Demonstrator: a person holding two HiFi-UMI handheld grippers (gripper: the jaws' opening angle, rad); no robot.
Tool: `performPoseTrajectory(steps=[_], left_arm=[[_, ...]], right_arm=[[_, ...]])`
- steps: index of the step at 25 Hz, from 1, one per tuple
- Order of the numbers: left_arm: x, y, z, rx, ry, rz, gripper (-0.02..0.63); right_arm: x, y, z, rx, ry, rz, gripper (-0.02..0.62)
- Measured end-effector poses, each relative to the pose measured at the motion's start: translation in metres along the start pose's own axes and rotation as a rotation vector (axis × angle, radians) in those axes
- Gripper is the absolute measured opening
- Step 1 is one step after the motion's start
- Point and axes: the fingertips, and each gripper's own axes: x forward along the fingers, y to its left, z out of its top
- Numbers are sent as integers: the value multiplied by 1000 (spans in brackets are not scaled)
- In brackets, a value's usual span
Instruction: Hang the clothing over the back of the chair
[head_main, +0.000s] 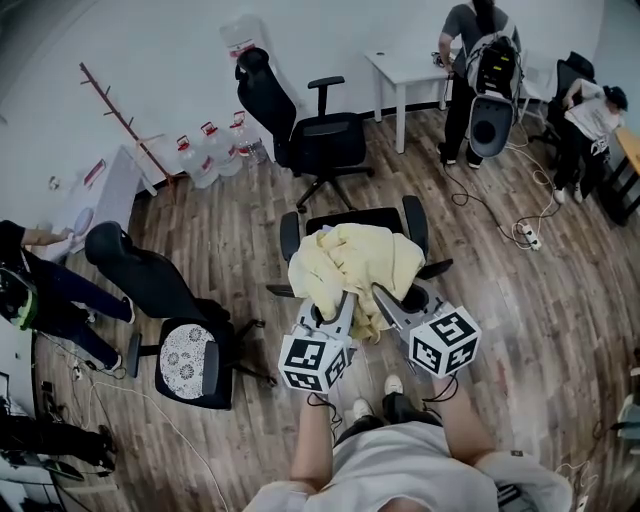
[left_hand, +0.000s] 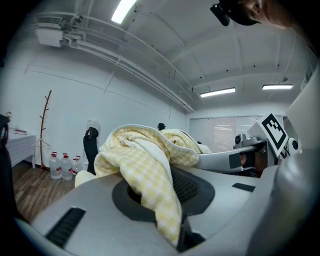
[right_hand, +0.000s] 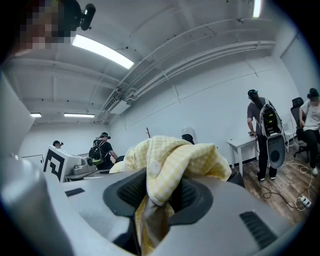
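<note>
Item, garment (head_main: 352, 262): pale yellow checked cloth. We find it heaped over the near side of the black office chair (head_main: 347, 218) straight ahead. It hides the top of the backrest, and the seat beyond lies bare.

Item, left gripper (head_main: 343, 303): we note narrow jaws pinching a hanging fold at the heap's near left edge.

Item, right gripper (head_main: 384, 297): its jaws stand somewhat wider, pressed on a thick wad of the same cloth that bears a white button (right_hand: 153, 168). The two grippers sit close together, side by side.

Item, surroundings: we list a wooden floor (head_main: 250, 240), a second black chair (head_main: 185, 362) to the left, water bottles (head_main: 212, 152) by the wall and a white table (head_main: 410, 68) beyond.
</note>
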Motion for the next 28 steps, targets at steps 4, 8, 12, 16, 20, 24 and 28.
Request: performPoseTrajectory(steps=[4, 8, 12, 16, 20, 24, 28], left_arm=[[4, 3, -2, -8, -3, 7, 74], [5, 3, -1, -4, 1, 8, 84], [1, 3, -1, 10, 4, 12, 102], [-2, 3, -1, 21, 9, 16, 124], [-6, 5, 2, 24, 12, 20, 156], [-8, 5, 2, 25, 15, 24, 204], [-13, 3, 4, 23, 17, 25, 266]], right_arm=[[3, -3, -1, -4, -5, 0, 140], [1, -4, 1, -21, 3, -1, 150], [-2, -3, 1, -62, 6, -24, 160], [-5, -3, 2, -116, 8, -62, 180], [-9, -7, 7, -156, 15, -108, 236], [-13, -11, 8, -162, 21, -130, 261], [-22, -15, 9, -166, 26, -155, 278]])
